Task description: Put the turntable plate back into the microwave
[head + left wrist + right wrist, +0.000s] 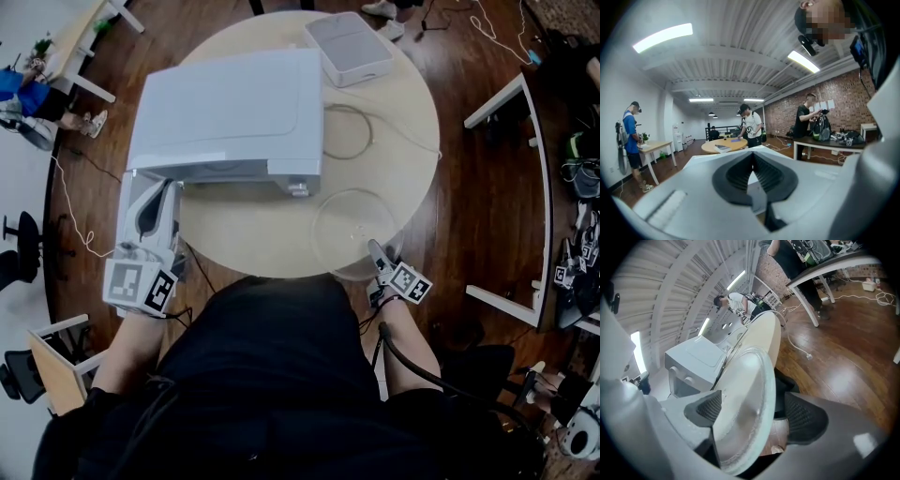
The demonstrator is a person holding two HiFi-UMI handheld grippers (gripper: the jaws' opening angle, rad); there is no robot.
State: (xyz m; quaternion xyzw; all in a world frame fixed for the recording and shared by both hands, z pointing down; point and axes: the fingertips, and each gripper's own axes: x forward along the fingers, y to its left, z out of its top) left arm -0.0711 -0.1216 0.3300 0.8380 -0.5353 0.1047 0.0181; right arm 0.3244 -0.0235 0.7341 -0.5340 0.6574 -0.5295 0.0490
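Head view: cable (369, 132) and white box (347, 47) lie beyond turntable plate (354, 230).

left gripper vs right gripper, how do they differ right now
The right gripper has its jaws apart around the rim of the turntable plate; the left gripper has its jaws together at the tips, with no plate between them. The left gripper is at the microwave's front left corner; the right gripper is at the table's near edge. Both carry a marker cube.
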